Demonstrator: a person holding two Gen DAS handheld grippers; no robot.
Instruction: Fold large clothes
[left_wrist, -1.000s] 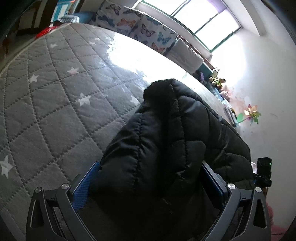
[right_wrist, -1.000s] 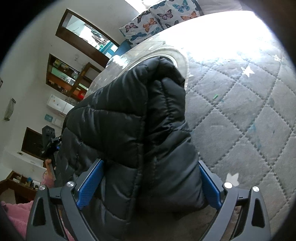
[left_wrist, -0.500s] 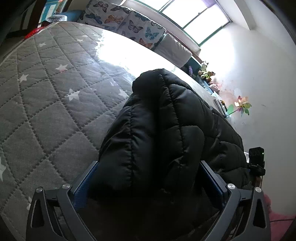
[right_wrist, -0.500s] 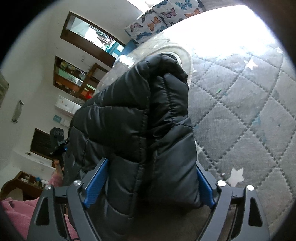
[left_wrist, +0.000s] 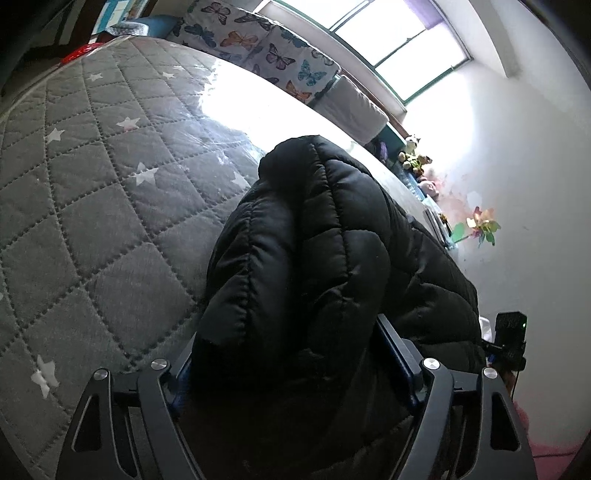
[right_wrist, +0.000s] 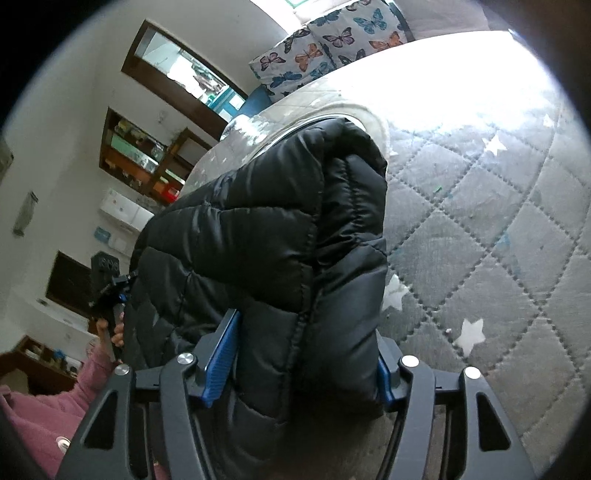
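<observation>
A black quilted puffer jacket (left_wrist: 314, 236) lies folded in a thick bundle on the grey star-patterned mattress (left_wrist: 92, 206). My left gripper (left_wrist: 288, 354) straddles the bundle's near left end. Its jaws are closing, and both blue pads press into the padding. In the right wrist view the same jacket (right_wrist: 266, 240) fills the middle, and my right gripper (right_wrist: 306, 354) is closing on its near right end with the pads squeezing the fabric. The jacket hides the inner faces of the pads.
Butterfly-print pillows (left_wrist: 258, 48) line the far edge of the mattress under a bright window (left_wrist: 399, 33). A white wall with small toys (left_wrist: 413, 155) stands to the right. Shelves (right_wrist: 144, 162) and a pink sleeve (right_wrist: 44, 406) show on the left of the right wrist view.
Both pairs of jaws have narrowed onto the jacket, which now bulges over the pads. The bundle has stayed in place on the mattress.
</observation>
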